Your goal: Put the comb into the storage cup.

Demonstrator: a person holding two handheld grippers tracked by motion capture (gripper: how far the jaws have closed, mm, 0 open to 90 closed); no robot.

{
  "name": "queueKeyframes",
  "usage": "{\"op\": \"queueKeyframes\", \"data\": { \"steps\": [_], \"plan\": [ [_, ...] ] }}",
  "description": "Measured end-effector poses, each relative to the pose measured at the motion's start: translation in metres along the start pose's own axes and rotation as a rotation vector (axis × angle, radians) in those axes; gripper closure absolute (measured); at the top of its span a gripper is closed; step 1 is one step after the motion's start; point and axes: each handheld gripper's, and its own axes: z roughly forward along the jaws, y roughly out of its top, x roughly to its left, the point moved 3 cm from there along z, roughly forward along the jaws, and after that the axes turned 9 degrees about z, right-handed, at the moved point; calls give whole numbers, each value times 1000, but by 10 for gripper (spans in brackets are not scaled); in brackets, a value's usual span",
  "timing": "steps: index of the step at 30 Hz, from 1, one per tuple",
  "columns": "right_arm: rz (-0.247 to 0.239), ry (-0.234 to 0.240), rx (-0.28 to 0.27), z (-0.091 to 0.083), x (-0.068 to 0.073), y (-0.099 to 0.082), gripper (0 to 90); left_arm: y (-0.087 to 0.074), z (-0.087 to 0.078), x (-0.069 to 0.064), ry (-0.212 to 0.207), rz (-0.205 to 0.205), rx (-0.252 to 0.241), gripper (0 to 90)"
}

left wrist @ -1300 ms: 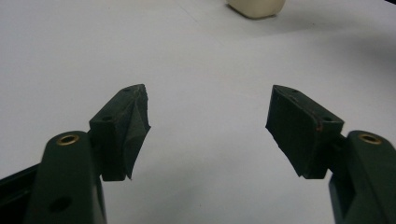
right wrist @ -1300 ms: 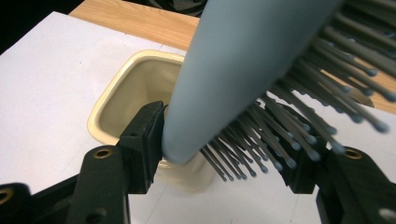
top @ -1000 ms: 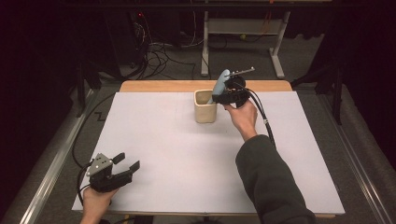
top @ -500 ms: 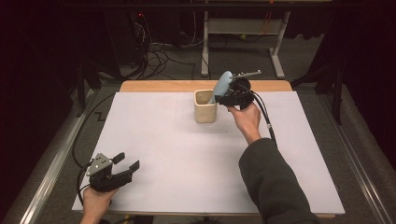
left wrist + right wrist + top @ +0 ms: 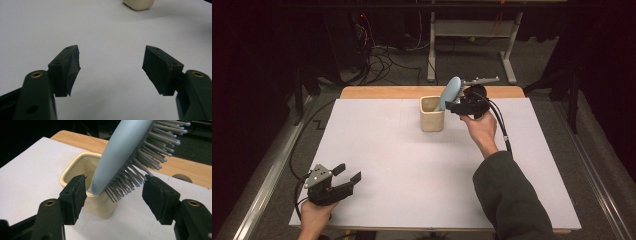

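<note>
The right hand [image 5: 479, 127] reaches to the far side of the table, its claw [image 5: 116, 192] level beside the cup [image 5: 85, 185]; its jaws have just been opening and stand apart, not pressing the brush [image 5: 130, 152] between them. The pale blue, grey-bristled brush leans in the cream cup just ahead. The left claw [image 5: 111, 67] rests open over the white table [image 5: 402, 170], the cup well ahead of it, in a dark room.

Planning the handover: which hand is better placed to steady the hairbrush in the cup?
Right. Its tongs, which have just been opening, sit around the hairbrush leaning in the cup. The left tongs rest open at the near table edge, far off.
</note>
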Motion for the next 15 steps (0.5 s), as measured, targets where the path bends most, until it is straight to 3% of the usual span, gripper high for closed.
{"op": "queueKeyframes", "data": {
  "steps": [15],
  "plan": [
    [5,8,-22,-20,-2,-13,368,0,-2,-1,5,-9,-6,304]
  ]
}}
